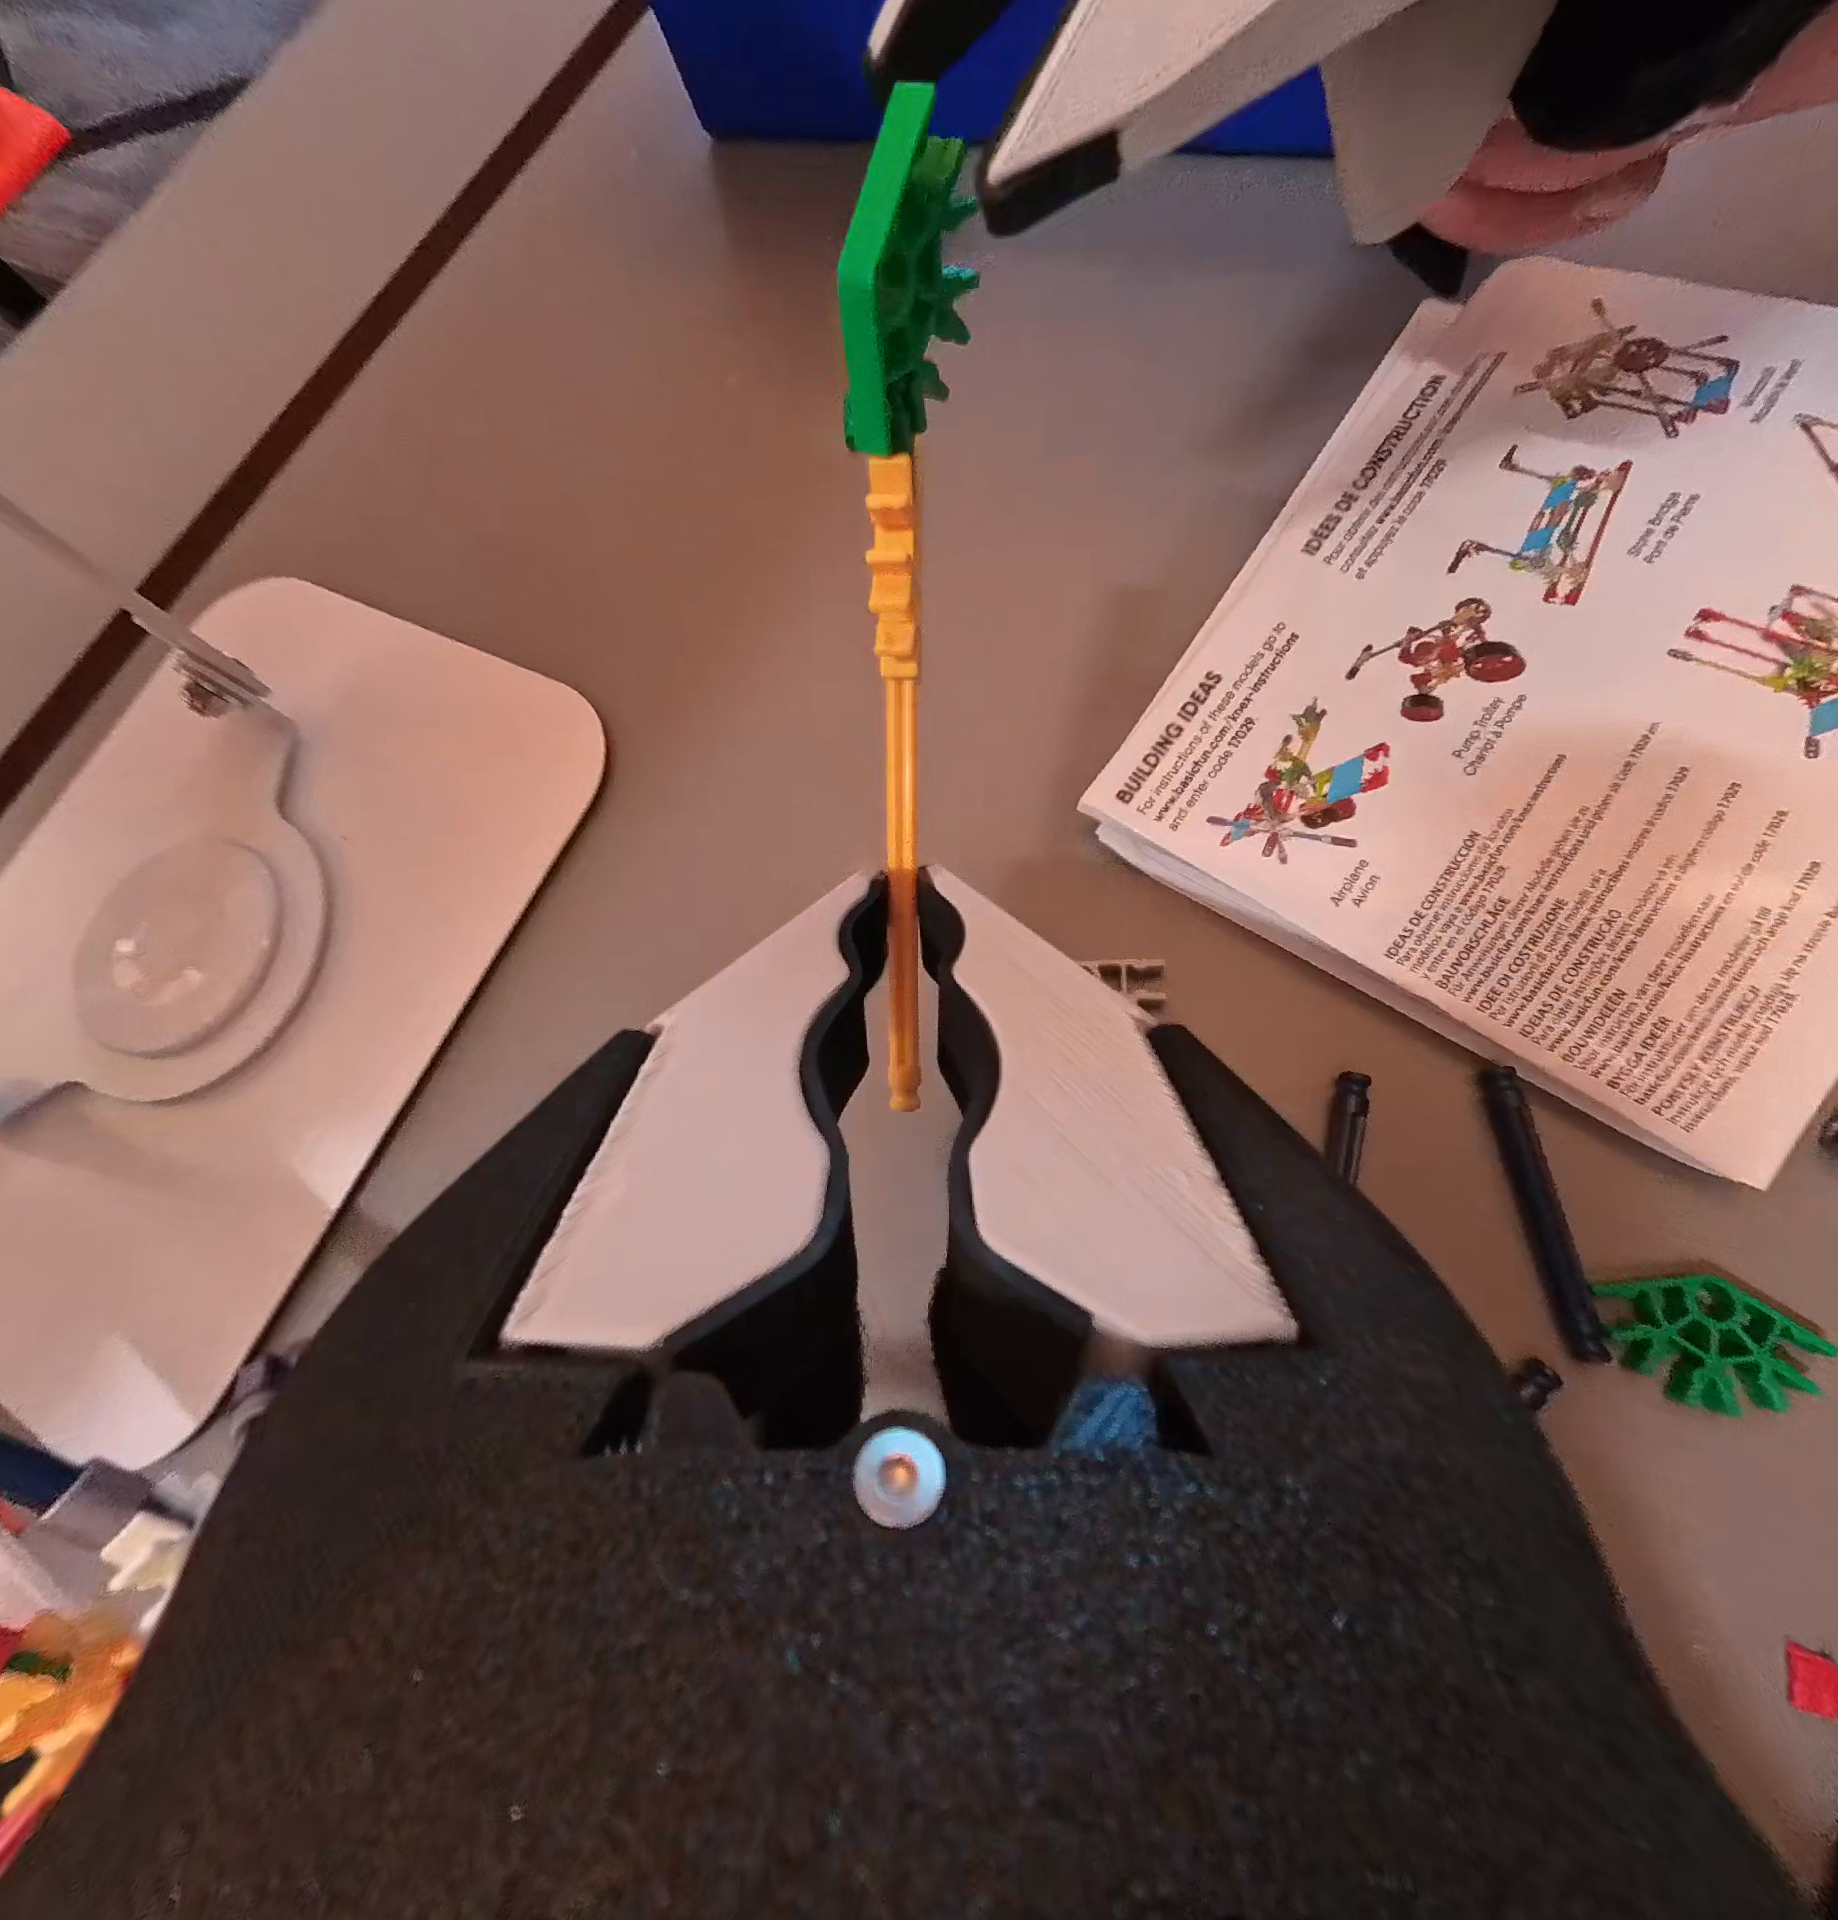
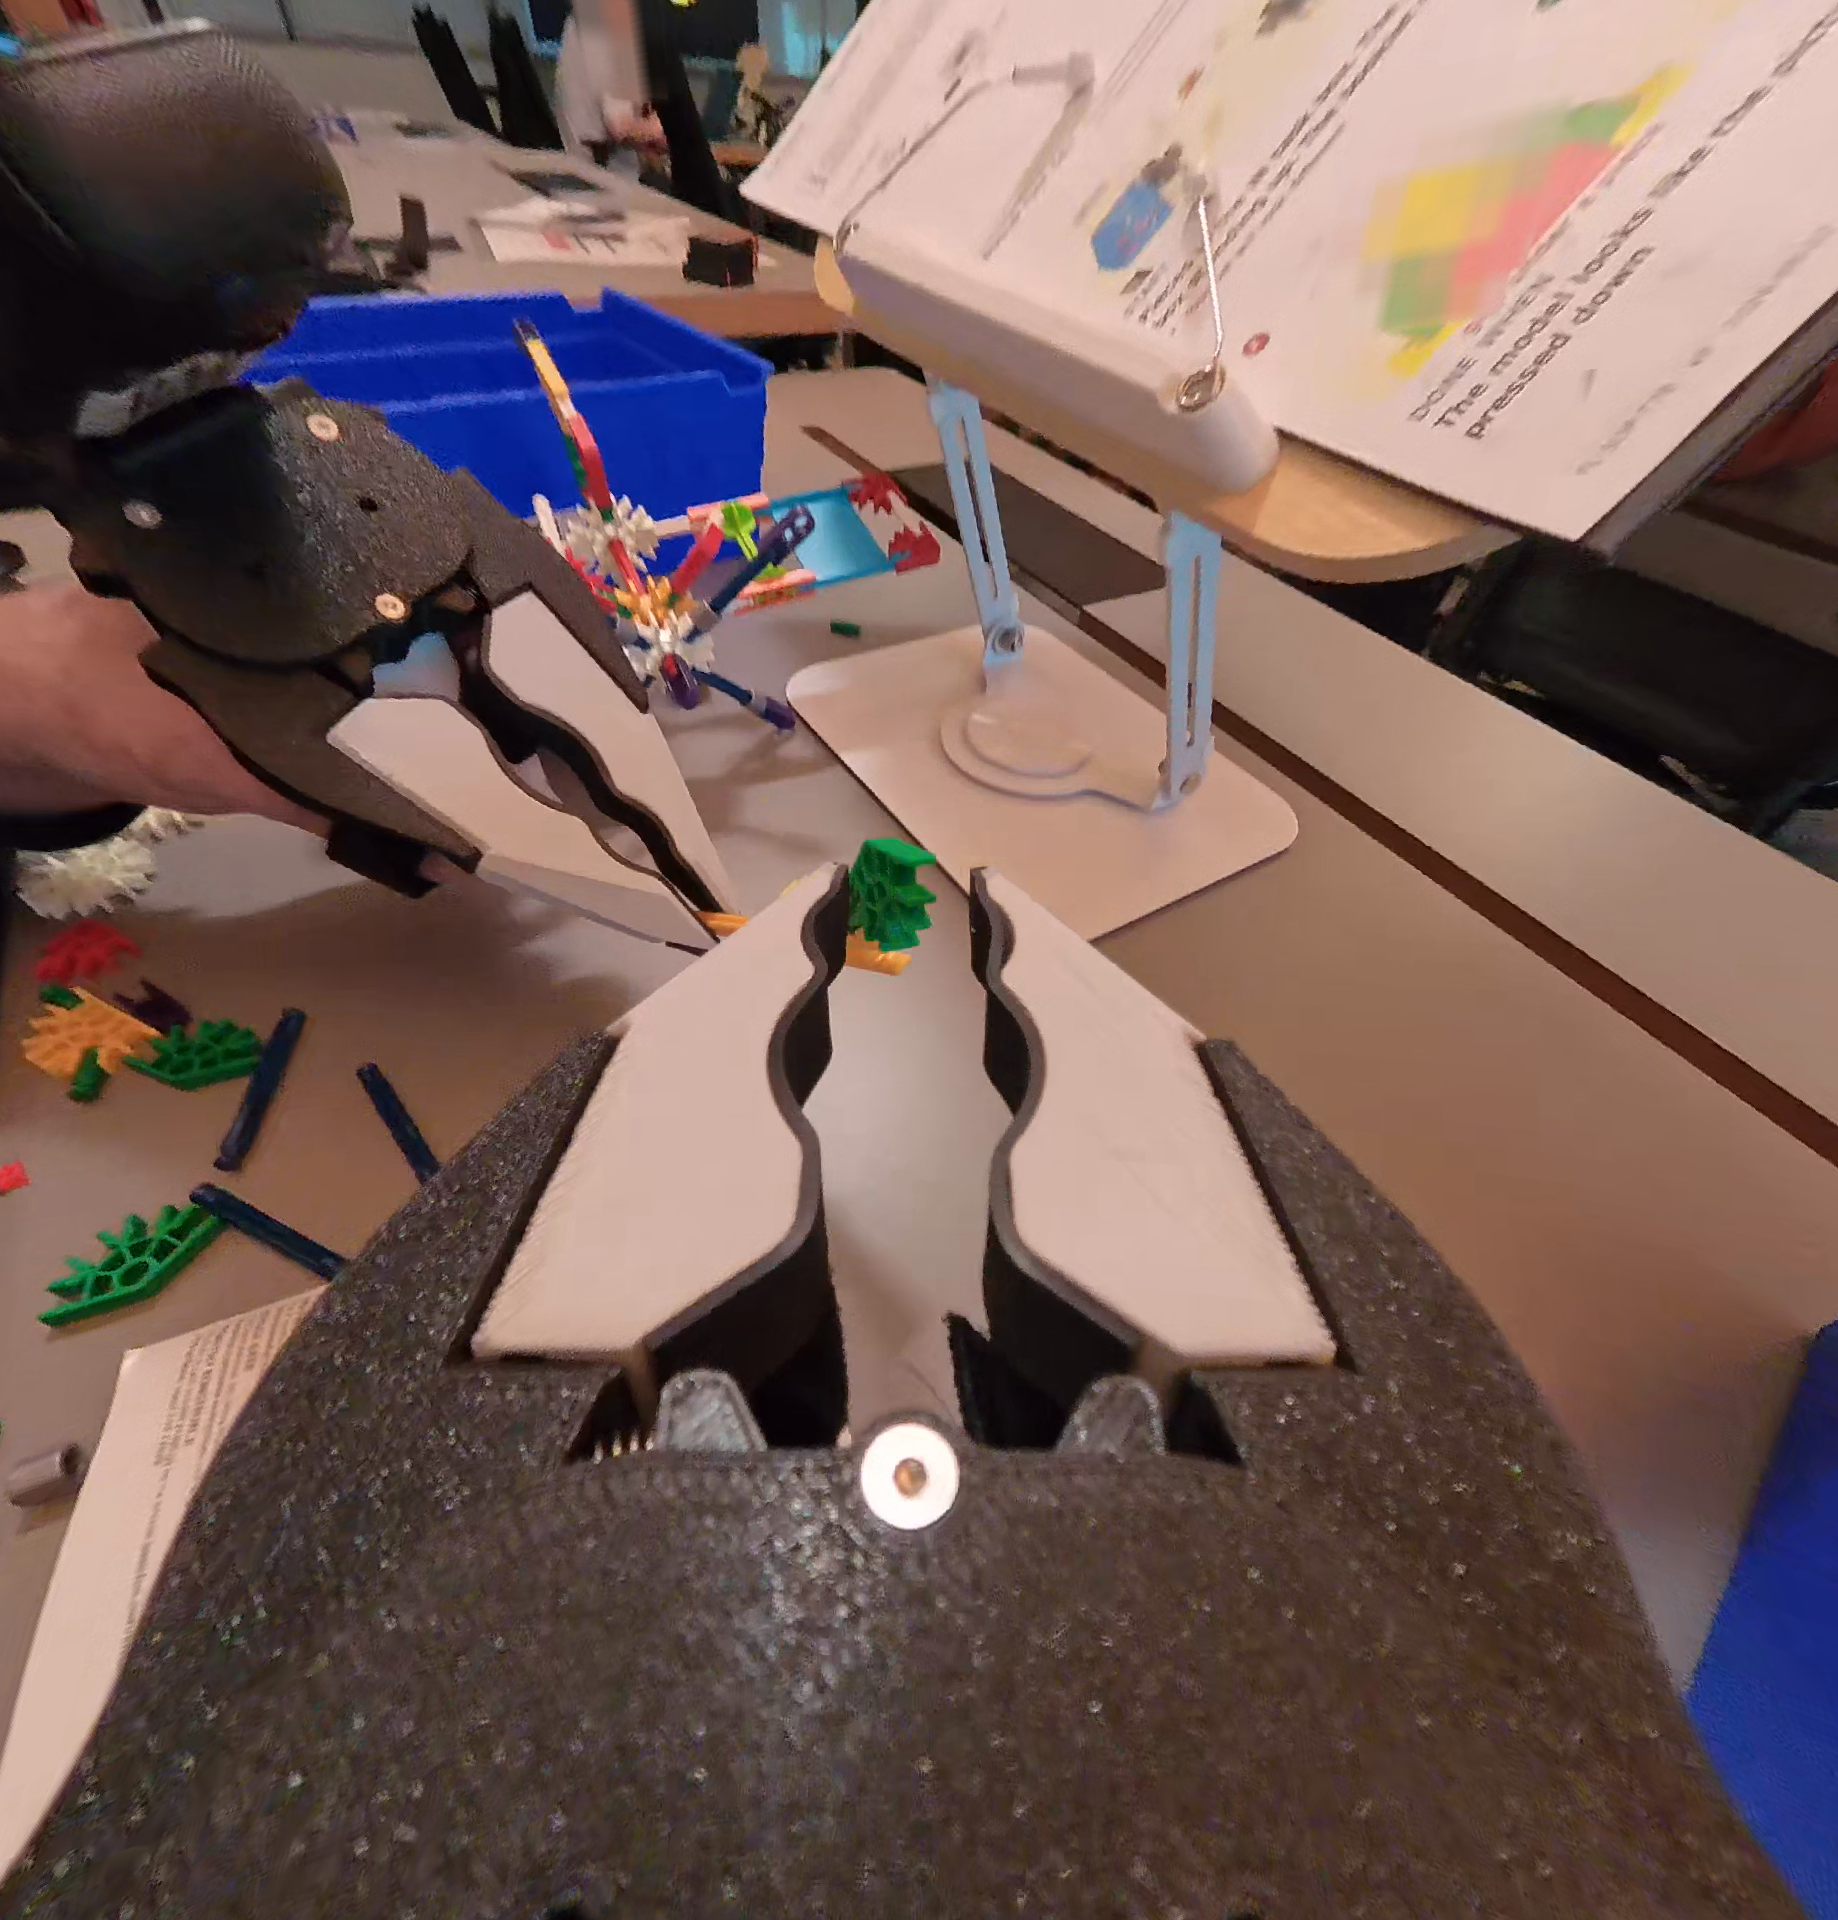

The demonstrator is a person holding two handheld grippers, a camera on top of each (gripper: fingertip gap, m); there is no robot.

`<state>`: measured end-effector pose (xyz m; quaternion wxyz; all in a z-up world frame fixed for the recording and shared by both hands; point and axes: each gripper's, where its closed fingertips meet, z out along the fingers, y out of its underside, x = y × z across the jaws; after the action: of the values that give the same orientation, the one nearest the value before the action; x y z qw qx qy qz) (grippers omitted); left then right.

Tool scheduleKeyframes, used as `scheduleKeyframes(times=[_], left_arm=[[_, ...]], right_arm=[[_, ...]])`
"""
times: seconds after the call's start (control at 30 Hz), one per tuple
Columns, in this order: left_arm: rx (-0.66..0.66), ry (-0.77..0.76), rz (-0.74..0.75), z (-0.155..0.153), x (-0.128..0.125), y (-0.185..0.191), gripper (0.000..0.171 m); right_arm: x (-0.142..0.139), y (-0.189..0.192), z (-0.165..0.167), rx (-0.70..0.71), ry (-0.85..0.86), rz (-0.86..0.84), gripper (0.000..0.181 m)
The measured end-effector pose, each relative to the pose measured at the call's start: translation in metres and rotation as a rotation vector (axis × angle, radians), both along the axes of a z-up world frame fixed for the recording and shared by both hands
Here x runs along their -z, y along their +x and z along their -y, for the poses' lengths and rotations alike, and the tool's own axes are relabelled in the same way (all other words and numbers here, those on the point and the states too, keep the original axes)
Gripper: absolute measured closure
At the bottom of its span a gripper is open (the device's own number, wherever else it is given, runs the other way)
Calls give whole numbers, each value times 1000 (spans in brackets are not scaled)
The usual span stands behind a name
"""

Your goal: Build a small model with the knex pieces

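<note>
1. We see the left gripper (image 1: pixel 902 883) with jaws clamped on a yellow rod (image 1: pixel 901 790) — its far end carries green connectors (image 1: pixel 894 281).
2. The right gripper (image 2: pixel 899 894) has jaws apart, just beside those connectors, above the desk (image 2: pixel 1362 1091) near the white stand (image 2: pixel 1050 769).

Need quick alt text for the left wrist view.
The left gripper is shut on an orange rod tipped with yellow and green connectors. The open right gripper hovers at the green end, above a grey table.

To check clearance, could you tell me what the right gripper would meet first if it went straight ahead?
Probably the green connector just beyond the open right gripper, near its left tip; depth is unclear.
</note>
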<state>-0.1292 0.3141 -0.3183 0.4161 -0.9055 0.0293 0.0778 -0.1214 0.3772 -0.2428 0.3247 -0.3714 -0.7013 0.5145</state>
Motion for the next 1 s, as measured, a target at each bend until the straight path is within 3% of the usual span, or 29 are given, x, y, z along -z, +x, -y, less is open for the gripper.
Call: scheduleKeyframes(times=[0.57, 1.0], left_arm=[[43, -160, 96, 2, 36, 20, 167], [85, -193, 137, 5, 42, 30, 164]], right_arm=[[79, -13, -3, 71, 183, 280, 170], [71, -10, -16, 102, 191, 270, 169]])
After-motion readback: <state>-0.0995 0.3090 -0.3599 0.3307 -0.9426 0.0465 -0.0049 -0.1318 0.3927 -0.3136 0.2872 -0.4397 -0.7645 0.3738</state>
